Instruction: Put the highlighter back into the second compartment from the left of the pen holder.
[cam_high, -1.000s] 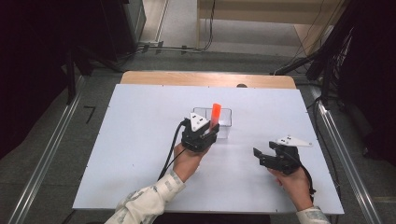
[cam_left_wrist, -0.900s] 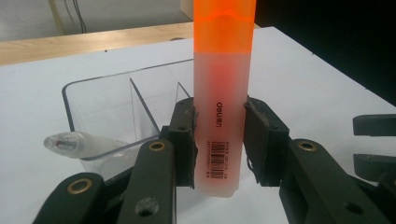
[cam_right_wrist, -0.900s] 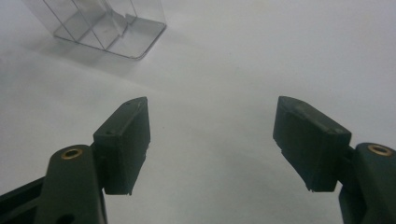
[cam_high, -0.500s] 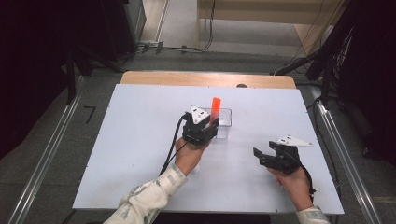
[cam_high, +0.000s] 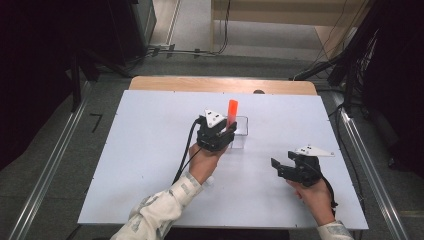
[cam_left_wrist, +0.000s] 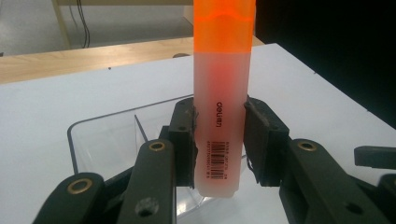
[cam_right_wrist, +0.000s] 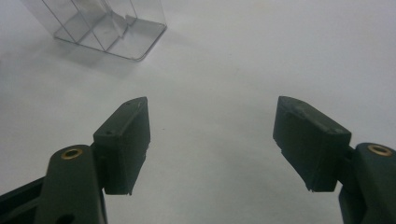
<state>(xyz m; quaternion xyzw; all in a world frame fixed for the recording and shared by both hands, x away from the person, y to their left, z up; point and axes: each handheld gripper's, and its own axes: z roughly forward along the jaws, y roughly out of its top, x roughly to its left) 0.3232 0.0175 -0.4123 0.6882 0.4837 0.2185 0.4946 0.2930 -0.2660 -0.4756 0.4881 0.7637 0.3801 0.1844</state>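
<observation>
Two hands: both come in from the near table edge, one gripper each
Right hand (cam_high: 311, 192): near right of the white table (cam_high: 125, 165), wrist low, palm wrapped round the gripper body from behind
Right gripper (cam_high: 278, 166): held close over the table, pointing left and slightly away from the person, grey plate on top
Right jaws: wide apart, nothing between the pads, bare table under them in the right gripper view
Left forearm: patterned sleeve (cam_high: 157, 212) runs diagonally up from the bottom edge toward table centre, arm stretched forward
Left hand (cam_high: 202, 162): grips the gripper from below and behind, farther out than the right hand
Left gripper (cam_high: 220, 137): near table centre, pointing away from the person, black cable trailing back along the arm
Left jaws: partly closed, pads pressed on both sides of the highlighter's pale barrel in the left gripper view
Orange highlighter (cam_left_wrist: 222, 93): upright between the left pads, orange cap on top, barcode end down, lower end at the tray's near rim; whether it touches the tray floor, cannot tell
Clear tray (cam_left_wrist: 100, 135): small transparent box with a divider, on the table just beyond the left gripper, well apart from the right gripper
Wooden strip (cam_high: 222, 85): along the far table edge
</observation>
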